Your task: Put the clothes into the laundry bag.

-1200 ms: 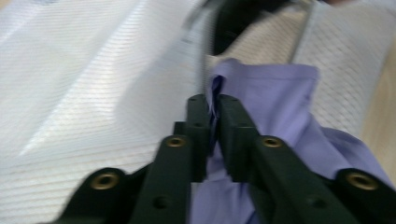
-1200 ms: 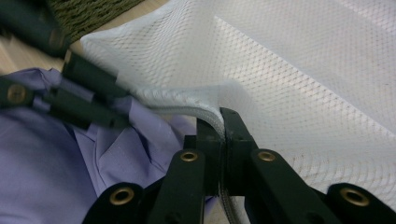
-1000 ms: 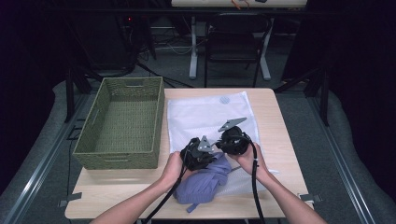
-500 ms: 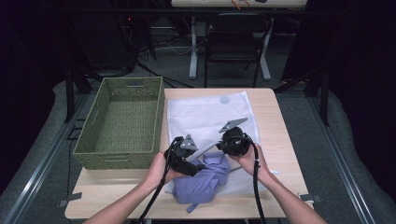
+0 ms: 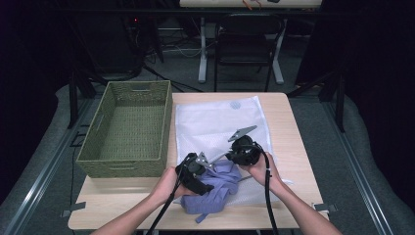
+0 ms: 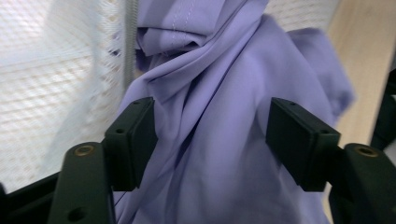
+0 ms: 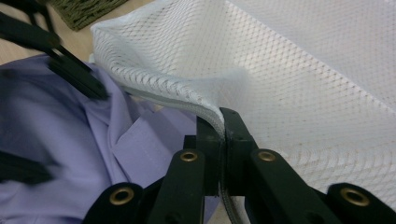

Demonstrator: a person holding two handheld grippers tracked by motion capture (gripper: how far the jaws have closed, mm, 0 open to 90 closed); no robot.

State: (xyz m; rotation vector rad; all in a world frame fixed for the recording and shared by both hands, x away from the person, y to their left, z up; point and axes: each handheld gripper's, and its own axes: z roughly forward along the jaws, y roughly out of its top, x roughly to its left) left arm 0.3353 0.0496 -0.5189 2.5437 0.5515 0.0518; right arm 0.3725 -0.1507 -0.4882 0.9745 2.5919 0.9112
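Right now the right gripper (image 7: pixel 223 122) is clamped on the mesh bag's (image 7: pixel 299 70) rim near the table's (image 5: pixel 288 132) front edge. The left gripper (image 6: pixel 210 135), jaws just opened and apart, straddles the lilac garment (image 6: pixel 219 154) without pinching it.

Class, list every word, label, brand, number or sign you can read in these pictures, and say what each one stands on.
None can be read.
The white mesh laundry bag carries a small round grey patch near its far edge; any print on it is too small to read.
The purple garment and the green basket show no lettering.
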